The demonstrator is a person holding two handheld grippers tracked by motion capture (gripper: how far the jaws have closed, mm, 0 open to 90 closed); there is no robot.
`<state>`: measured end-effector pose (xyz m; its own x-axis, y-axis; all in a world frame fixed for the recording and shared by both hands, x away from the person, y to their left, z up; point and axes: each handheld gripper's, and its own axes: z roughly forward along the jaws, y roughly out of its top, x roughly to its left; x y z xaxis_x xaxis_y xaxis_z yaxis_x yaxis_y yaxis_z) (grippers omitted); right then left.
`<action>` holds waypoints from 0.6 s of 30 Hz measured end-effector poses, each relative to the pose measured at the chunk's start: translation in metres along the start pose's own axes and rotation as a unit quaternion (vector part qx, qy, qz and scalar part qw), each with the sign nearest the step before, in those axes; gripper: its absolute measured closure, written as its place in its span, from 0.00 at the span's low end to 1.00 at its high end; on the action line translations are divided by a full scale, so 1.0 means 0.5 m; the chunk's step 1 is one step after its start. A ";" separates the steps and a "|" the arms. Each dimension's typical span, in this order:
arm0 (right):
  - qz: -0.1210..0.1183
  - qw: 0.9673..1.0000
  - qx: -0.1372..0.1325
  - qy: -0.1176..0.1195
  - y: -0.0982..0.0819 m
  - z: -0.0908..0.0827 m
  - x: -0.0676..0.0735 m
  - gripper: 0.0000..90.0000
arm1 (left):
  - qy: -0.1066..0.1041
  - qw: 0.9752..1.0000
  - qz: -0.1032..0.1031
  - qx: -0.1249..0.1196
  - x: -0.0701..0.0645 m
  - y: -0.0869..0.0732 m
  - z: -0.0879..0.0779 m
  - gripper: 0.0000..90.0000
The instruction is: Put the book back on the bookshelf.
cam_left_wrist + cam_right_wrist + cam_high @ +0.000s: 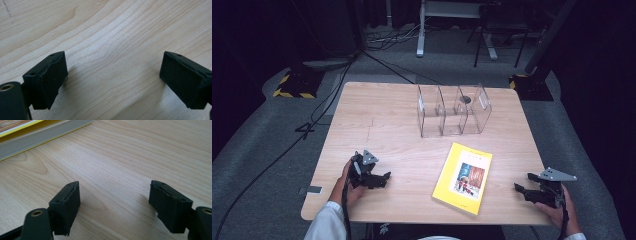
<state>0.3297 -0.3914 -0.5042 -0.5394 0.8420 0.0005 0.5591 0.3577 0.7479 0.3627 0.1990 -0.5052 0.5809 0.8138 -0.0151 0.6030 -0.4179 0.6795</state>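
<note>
The yellow paperback book (463,178) lies flat on the wooden table (382,125), cover up, just in front of the clear acrylic file holder (453,110) and slightly askew to it. The right gripper (523,190) rests to the right of the book with its jaws spread and nothing between them; the left gripper (384,177) sits well to the left of the book, jaws likewise apart and empty. The likely step is to pick the book up and stand it in one of the holder's slots. To do that well, the right gripper should slide low along the table toward the book's near edge, which the right gripper view shows as a thick grey block of pages (37,137) under a thin yellow cover, and pinch across the whole thickness so the glossy cover does not peel open. The holder is thin, rigid and transparent, with upright dividers; the left gripper may need to steady it. The table's pale woodgrain is smooth, so the book could skid if pushed.
</note>
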 end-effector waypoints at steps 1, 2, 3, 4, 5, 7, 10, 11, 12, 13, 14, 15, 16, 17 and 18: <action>0.000 1.000 0.000 0.000 0.000 0.000 0.000 0.29 | -0.010 1.000 0.012 0.000 0.004 -0.003 -0.003 0.09; 0.000 1.000 0.000 -0.001 0.000 0.000 0.000 0.28 | -0.013 1.000 0.020 0.000 0.007 -0.004 -0.004 0.09; -0.001 1.000 0.000 -0.002 0.000 0.000 0.001 0.28 | -0.019 1.000 0.020 0.003 0.008 -0.005 -0.005 0.09; -0.001 1.000 0.000 -0.002 0.000 0.000 0.001 0.28 | -0.020 1.000 0.022 0.001 0.009 -0.007 -0.006 0.09; -0.001 1.000 0.000 -0.002 0.000 0.000 0.001 0.28 | -0.023 1.000 0.021 0.001 0.009 -0.009 -0.008 0.09; -0.001 1.000 0.000 -0.002 0.000 0.000 0.001 0.28 | -0.028 0.999 0.026 0.001 0.009 -0.012 -0.011 0.09; -0.001 1.000 0.000 -0.002 0.000 0.000 0.001 0.28 | -0.035 0.999 0.038 0.004 0.008 -0.017 -0.017 0.09; -0.002 1.000 0.001 -0.001 0.001 0.000 0.001 0.28 | -0.037 0.998 0.040 0.001 0.006 -0.019 -0.018 0.09; -0.004 1.000 0.001 0.001 0.001 0.001 0.001 0.28 | -0.040 0.998 0.044 0.001 0.005 -0.021 -0.020 0.09; -0.004 1.000 0.000 0.002 0.002 0.002 0.001 0.28 | -0.045 0.998 0.045 0.003 0.004 -0.022 -0.021 0.09; -0.004 1.000 0.000 0.002 0.002 0.002 0.001 0.28 | -0.045 0.998 0.045 0.003 0.004 -0.022 -0.021 0.09; -0.006 1.000 0.001 0.005 0.002 0.002 0.002 0.28 | -0.045 0.998 0.051 0.003 0.003 -0.023 -0.021 0.09; -0.011 1.000 0.001 0.010 0.005 0.005 0.005 0.28 | -0.053 0.997 0.056 0.008 -0.002 -0.022 -0.019 0.05; -0.011 1.000 0.003 0.009 0.006 0.006 0.006 0.28 | -0.053 0.997 0.056 0.008 -0.002 -0.022 -0.019 0.04; -0.013 1.000 0.005 0.012 0.008 0.007 0.007 0.28 | -0.075 0.994 0.082 0.010 -0.011 -0.023 -0.020 0.04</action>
<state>0.3323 -0.3855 -0.5034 -0.5684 0.8227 -0.0032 0.5507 0.3833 0.7415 0.3469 0.2035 -0.5056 0.7471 0.6646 -0.0155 0.5024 -0.5491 0.6679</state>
